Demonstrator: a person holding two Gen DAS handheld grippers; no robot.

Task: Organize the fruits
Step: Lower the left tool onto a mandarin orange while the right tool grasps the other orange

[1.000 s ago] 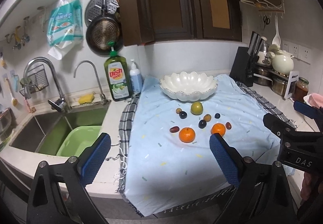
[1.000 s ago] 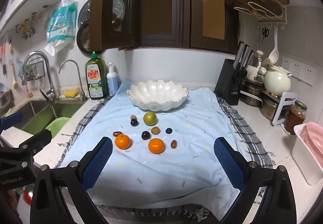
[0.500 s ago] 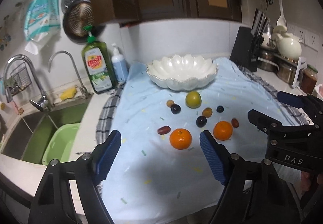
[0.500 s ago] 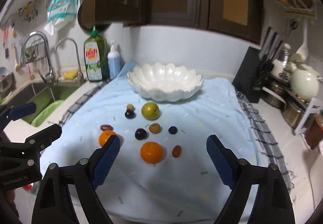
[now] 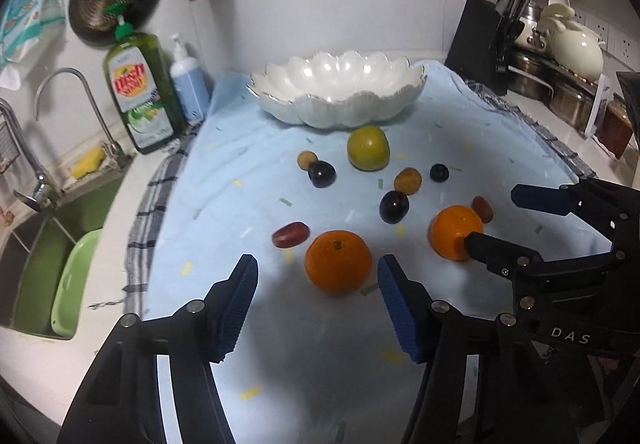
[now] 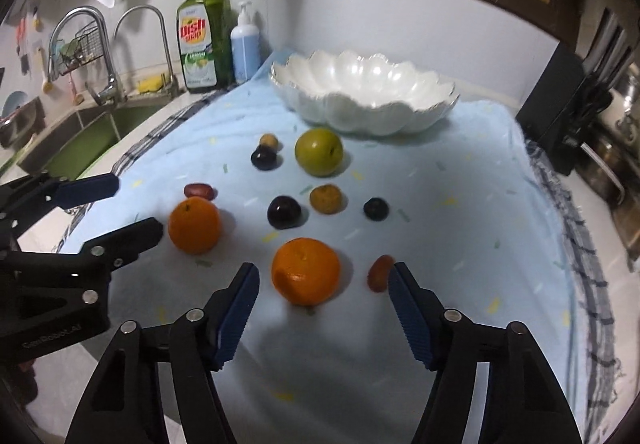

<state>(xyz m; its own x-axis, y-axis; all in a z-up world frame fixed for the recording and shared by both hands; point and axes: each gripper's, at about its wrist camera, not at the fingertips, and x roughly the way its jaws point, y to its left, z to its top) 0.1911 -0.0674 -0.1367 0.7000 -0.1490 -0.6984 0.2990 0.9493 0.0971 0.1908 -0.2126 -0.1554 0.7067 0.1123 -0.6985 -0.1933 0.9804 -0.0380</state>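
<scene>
On blue cloth [image 5: 248,163] by sink [image 5: 36,240] – fruit | left, right jaws closing – nothing pinched

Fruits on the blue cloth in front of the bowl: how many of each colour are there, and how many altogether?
Orange: 2 (left orange, right orange)
Green: 1 (green fruit)
Dark purple: 3 (first, second, third)
Reddish-brown, oval: 2 (left one, right one)
Yellow-brown, small: 2 (far one, near one)
Total: 10, none in the bowl.
</scene>
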